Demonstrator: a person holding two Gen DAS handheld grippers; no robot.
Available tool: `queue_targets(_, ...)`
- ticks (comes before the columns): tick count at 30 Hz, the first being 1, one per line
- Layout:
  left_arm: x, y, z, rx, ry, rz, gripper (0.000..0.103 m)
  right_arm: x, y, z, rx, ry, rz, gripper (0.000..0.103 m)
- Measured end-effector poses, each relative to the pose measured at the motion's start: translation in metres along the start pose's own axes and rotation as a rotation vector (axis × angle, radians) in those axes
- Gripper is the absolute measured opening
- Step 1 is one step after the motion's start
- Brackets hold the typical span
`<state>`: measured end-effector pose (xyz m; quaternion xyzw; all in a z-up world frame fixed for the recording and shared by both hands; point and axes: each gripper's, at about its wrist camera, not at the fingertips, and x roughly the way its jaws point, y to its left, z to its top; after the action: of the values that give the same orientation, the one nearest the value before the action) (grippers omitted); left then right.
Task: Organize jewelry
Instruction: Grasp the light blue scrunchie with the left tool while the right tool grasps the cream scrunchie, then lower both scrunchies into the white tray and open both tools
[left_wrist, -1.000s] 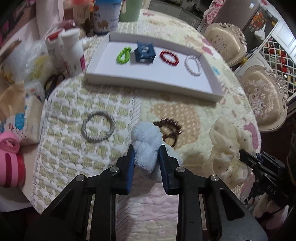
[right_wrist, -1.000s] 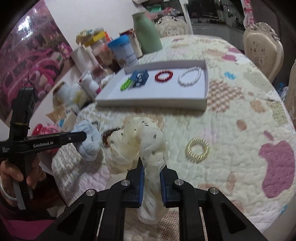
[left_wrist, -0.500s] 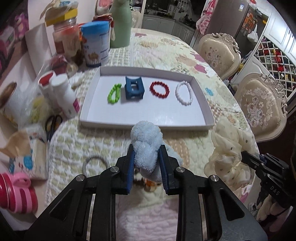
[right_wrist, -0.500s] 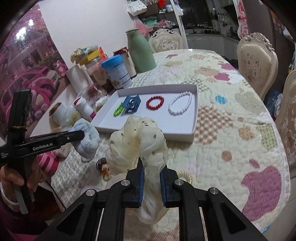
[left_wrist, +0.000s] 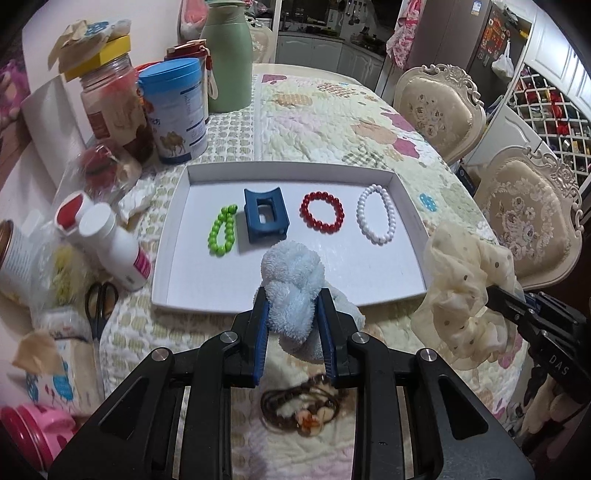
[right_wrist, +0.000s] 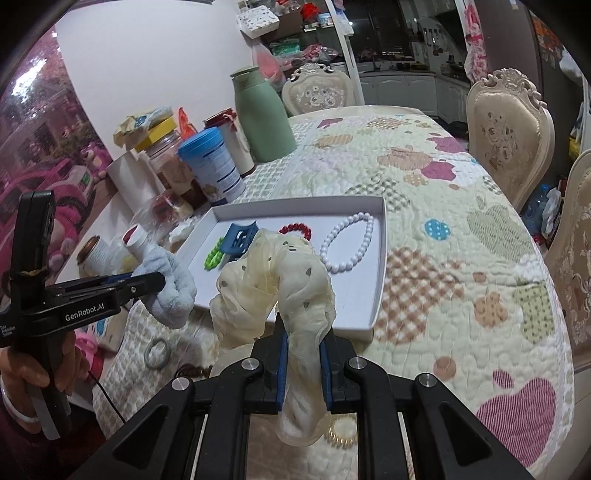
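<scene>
Both grippers are loaded and in the carry stage of the task. The left gripper (left_wrist: 291, 314) is clamped on a fluffy blue scrunchie (left_wrist: 293, 286), which is clear of the table and sits, as that camera sees it, over the near edge of the white tray (left_wrist: 177, 236). The right gripper (right_wrist: 302, 363) is closed tight on a cream dotted scrunchie (right_wrist: 273, 284), the loose fabric bunching up above the jaws and also off the table, just short of the tray's near wall.

Inside the tray lie four pieces in a row: a green bead bracelet (left_wrist: 221, 235), a blue hair claw (left_wrist: 265, 216), a red bead bracelet (left_wrist: 321, 218) and a white bead bracelet (left_wrist: 376, 214). The near half of the tray floor is bare.

Left on the quilted tablecloth (right_wrist: 443, 258) are a brown beaded bracelet (left_wrist: 300, 406) beneath the left gripper, a silver ring-shaped bracelet (right_wrist: 157, 353) and a gold coil hair tie (right_wrist: 341, 435) (partly hidden by the right gripper).

Judgement: the step in hand is delivery of both scrunchies. The next move calls for bringing each over the bare near strip, lowering it and opening the jaws, with the two kept apart from each other and clear of the row already laid. The soft cloth may cling to the pads on release.
</scene>
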<state>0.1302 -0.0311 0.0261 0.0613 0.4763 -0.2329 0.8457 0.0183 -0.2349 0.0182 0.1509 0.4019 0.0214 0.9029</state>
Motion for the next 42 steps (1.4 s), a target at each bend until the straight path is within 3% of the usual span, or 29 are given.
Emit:
queue_targets(15,0.061,-0.013,0.037,0.009,0.081,-0.021,0.023,0.063,-0.019,0.044,0.035,0.057,-0.022,0.014)
queue_targets(34,0.117,-0.023,0.039,0.005,0.184,-0.048,0.023,0.134,-0.048,0.038,0.069,0.211,-0.082,0.014)
queue_targets(36,0.12,-0.023,0.04,0.001,0.188,-0.049,0.024,0.139,-0.049,0.037,0.06,0.223,-0.086,0.017)
queue_targets(38,0.123,-0.023,0.04,-0.007,0.194,-0.047,0.024,0.141,-0.049,0.036,0.058,0.225,-0.069,0.03)
queue_targets(42,0.123,-0.023,0.04,-0.003,0.203,-0.036,0.039,0.135,-0.045,0.037,0.047,0.207,-0.06,0.036)
